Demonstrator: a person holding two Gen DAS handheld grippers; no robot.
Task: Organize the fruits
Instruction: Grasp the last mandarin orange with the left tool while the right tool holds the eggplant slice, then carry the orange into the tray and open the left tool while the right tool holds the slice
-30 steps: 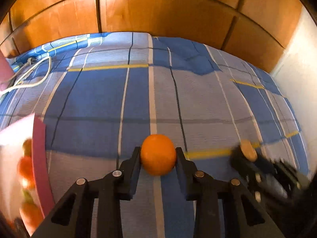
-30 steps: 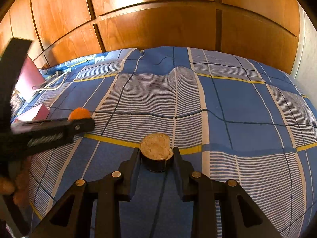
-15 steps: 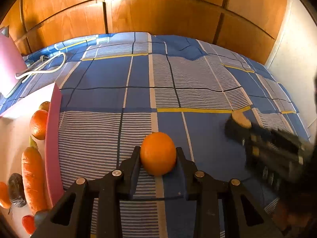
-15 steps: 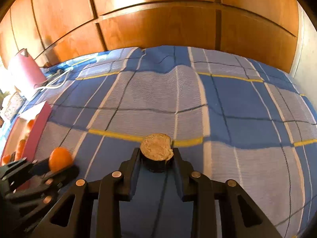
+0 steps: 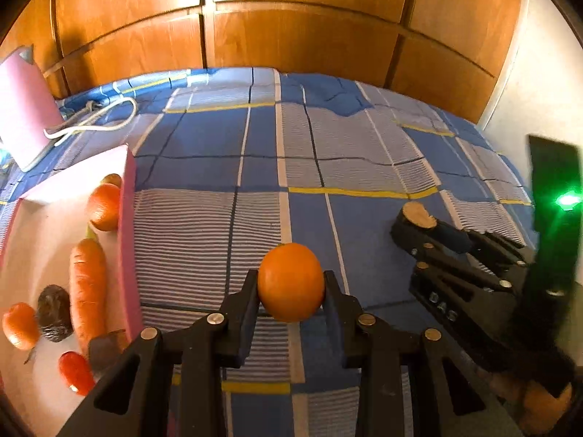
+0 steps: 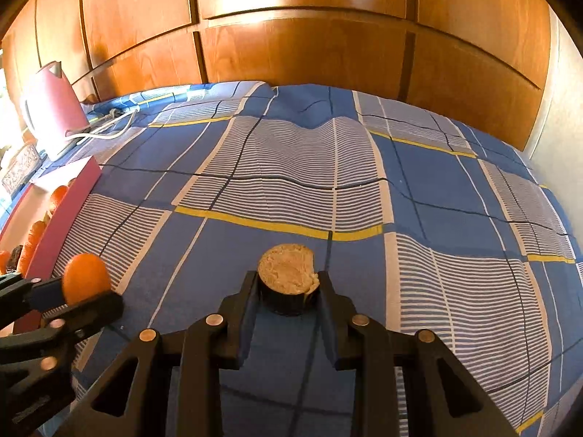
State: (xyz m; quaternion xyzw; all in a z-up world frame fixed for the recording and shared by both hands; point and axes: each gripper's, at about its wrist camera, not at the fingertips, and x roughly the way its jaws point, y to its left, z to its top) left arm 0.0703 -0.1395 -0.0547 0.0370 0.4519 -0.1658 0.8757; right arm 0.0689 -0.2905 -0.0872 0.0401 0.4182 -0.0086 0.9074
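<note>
**Operator:** Left wrist view: what am I holding, and how should I be handling it?

**Guide:** Your left gripper [image 5: 290,289] is clamping a round, smooth orange fruit [image 5: 290,281] between both fingers, above the blue plaid bedsheet [image 5: 204,225]. The pink-walled tray [image 5: 128,240] is lying to your left, holding a long orange carrot [image 5: 87,284], smaller orange fruits [image 5: 104,205] and a dark wrinkled piece [image 5: 54,313]. You are judged to be carrying the fruit toward that tray. Be keeping the squeeze even, since a round skin is likely to roll out, and be clearing the tray wall before lowering. Your right gripper [image 5: 413,224] is showing at the right, well apart.

**Operator:** And the right wrist view?

**Guide:** Your right gripper [image 6: 289,287] is gripping a dark, short cylindrical piece with a pale tan, crumbly cut face [image 6: 288,271] turned upward. It is hanging over the sheet, well apart from the tray [image 6: 62,215] at the far left. Be holding it level. The left gripper [image 6: 85,287] with its orange fruit [image 6: 85,276] is sitting between you and the tray, so be letting that one go in first. A pink electric kettle [image 6: 54,109] is standing beyond.
</note>
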